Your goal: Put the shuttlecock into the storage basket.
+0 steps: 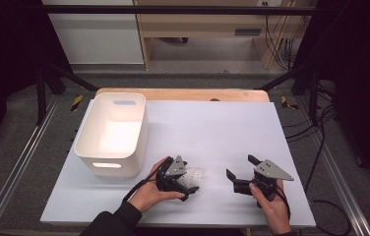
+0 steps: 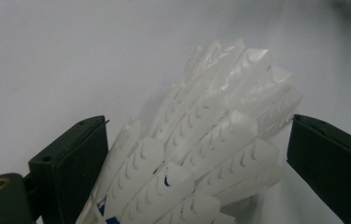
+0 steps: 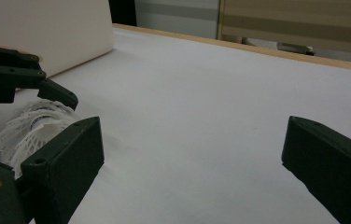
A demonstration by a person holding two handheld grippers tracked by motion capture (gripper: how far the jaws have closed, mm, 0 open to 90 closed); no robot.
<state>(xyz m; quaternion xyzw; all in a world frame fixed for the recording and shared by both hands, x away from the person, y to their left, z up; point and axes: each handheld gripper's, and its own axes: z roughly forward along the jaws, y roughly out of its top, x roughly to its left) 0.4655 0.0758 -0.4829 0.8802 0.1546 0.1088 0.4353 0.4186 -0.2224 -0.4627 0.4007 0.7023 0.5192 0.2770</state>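
Note:
A white plastic shuttlecock [image 1: 196,175] lies on its side on the white table sheet [image 1: 212,128], near the front edge. My left gripper [image 1: 190,178] is open, one jaw on each side of its skirt. In the left gripper view the skirt [image 2: 211,140] fills the gap of the left gripper [image 2: 199,122]; it touches the left jaw and nearly reaches the right one. My right gripper [image 1: 239,166] stands open a little to the right with nothing between its jaws. The right gripper view [image 3: 193,122] looks over bare sheet, with the shuttlecock [image 3: 29,126] at its left.
A white plastic bin [image 1: 111,132] with handle slots stands at the left of the sheet, just behind my left hand; its wall [image 3: 47,32] is in the right gripper view too. A wooden table edge [image 1: 183,93] runs along the back.

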